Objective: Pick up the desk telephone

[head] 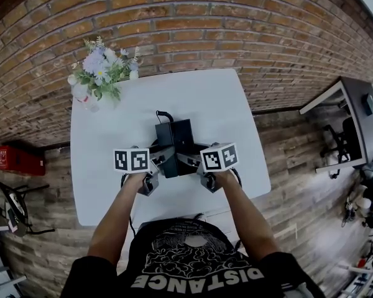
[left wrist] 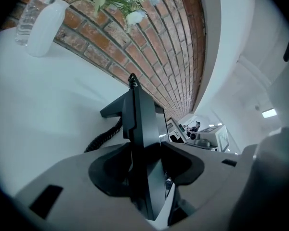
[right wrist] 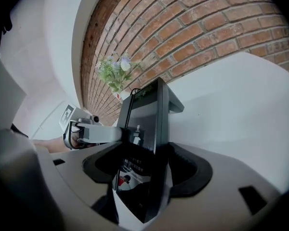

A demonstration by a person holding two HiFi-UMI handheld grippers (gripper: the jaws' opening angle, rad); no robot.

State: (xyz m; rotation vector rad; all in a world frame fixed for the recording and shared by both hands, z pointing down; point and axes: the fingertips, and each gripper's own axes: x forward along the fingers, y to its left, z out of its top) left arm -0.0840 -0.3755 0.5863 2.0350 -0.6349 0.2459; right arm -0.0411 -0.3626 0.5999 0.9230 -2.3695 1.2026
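left gripper [left wrist: 145, 150] clamps the desk telephone [head: 174, 135]; right gripper [right wrist: 144, 150] straddles it, unclenched. only the right gripper view shows the keypad [right wrist: 130, 165].

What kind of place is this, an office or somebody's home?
Probably an office or studio: a desk telephone sits on a white table against a bare brick wall, and a second desk with what looks like an office chair stands off to the right.

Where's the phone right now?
In the head view the phone stands mid-table, between the left gripper and the right gripper; each gripper's jaws straddle one of its sides.
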